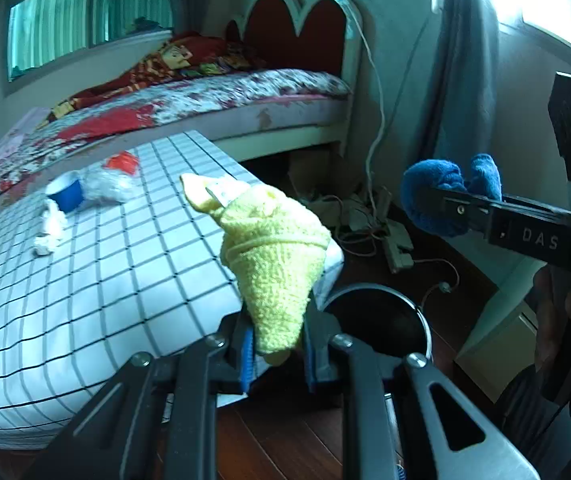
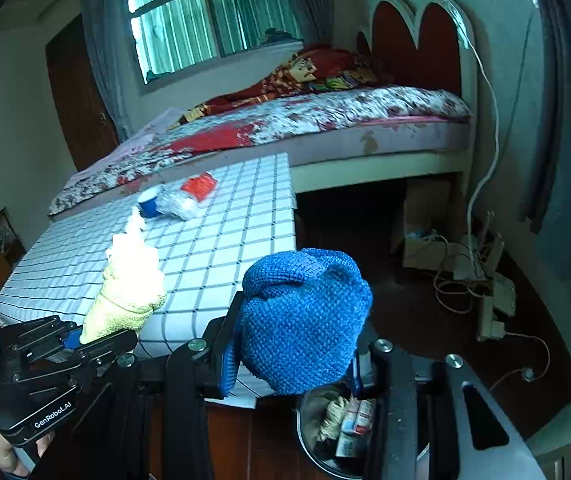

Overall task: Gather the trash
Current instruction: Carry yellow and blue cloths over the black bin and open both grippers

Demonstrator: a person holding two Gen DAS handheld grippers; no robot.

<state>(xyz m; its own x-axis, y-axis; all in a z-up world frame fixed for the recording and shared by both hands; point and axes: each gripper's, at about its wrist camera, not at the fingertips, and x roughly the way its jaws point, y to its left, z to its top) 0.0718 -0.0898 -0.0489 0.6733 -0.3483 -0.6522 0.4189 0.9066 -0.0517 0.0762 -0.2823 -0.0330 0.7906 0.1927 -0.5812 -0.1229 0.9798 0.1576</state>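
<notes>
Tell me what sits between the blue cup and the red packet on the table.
A crumpled clear plastic bag lies between the blue cup and the red packet, clearest in the right wrist view.

Right gripper (image 2: 299,360) is closed on a blue knitted cloth (image 2: 305,320), bunched between its jaws. Below it, a round bin (image 2: 313,432) holds wrappers. At near left, the left gripper (image 2: 85,338) pinches a yellow cloth (image 2: 125,292). On the checked table (image 2: 213,248), far end: blue cup (image 2: 149,202), clear plastic bag (image 2: 177,204), red packet (image 2: 199,186). Bed (image 2: 325,120) lies beyond.
</notes>
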